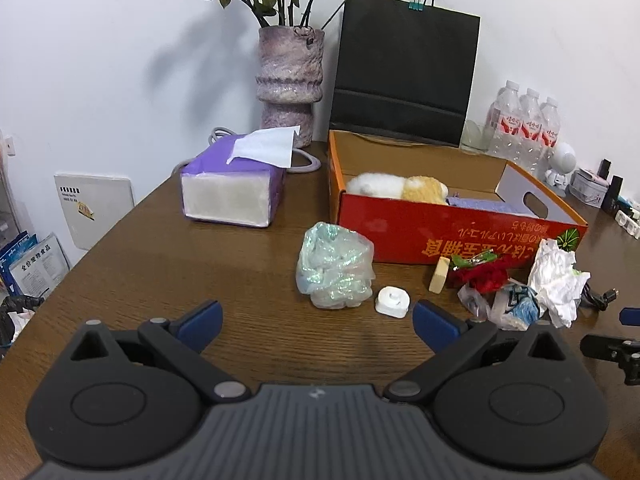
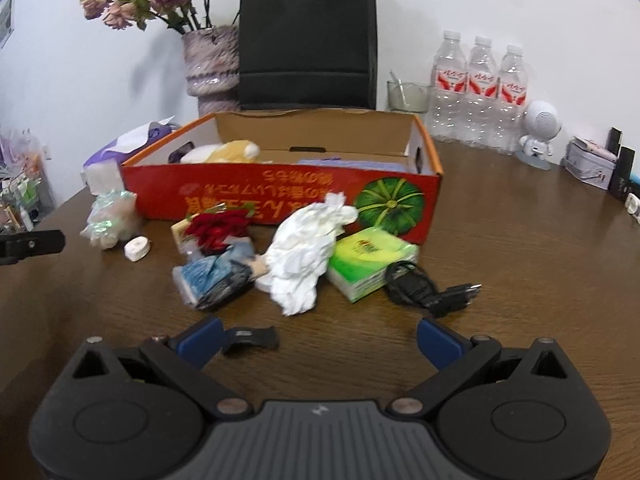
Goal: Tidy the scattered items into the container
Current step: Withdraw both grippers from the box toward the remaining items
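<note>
Both grippers, left gripper and right gripper, hover with fingers wide, holding nothing. Crumpled tissue lies mid-frame before the orange cardboard box, ready for picking.

three water bottles (shrink-wrapped), one box, one vase, one paper bag

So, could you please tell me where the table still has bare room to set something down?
Bare wood lies left of the iridescent bag, in front of the tissue box, and right of the black cable toward the water bottles. The strip before the orange box is crowded.
</note>
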`<state>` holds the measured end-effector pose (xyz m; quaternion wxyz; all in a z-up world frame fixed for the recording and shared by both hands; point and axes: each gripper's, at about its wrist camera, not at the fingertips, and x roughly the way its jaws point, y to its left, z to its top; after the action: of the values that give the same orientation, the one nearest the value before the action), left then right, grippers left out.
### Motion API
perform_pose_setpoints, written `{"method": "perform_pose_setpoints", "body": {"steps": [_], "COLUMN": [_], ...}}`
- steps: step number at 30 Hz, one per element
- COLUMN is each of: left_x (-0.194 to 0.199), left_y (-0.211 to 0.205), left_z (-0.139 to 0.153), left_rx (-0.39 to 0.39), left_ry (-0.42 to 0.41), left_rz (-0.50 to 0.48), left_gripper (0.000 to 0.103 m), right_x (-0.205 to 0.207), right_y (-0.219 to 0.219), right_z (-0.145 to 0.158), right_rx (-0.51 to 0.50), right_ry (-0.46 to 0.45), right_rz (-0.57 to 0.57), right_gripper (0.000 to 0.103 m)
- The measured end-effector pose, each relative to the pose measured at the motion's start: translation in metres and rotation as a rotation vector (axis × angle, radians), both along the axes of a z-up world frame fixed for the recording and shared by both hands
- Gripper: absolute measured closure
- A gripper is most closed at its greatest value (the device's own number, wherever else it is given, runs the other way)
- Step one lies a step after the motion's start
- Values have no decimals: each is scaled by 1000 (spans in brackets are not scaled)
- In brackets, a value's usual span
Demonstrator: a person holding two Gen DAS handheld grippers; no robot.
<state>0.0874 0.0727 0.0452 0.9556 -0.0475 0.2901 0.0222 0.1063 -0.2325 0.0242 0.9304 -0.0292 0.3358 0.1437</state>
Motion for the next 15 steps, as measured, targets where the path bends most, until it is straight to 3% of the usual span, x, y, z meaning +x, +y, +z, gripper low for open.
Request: {"method": "perform_pose_setpoints", "body": {"steps": [8, 15], "left_x": [16, 44], "left_y": [5, 8], "left_z": [1, -6], "left_rx": [-15, -31], "left_ry": [-15, 3], "left_rz": [13, 24], "left_gripper": [0, 0], "right_x": [19, 51], "right_y": [14, 11], "right_z": [10, 3], "right_rx": [-12, 7], "right_ry": [-52, -33], "right_rz": [-17, -72], "right_gripper": [0, 0]}}
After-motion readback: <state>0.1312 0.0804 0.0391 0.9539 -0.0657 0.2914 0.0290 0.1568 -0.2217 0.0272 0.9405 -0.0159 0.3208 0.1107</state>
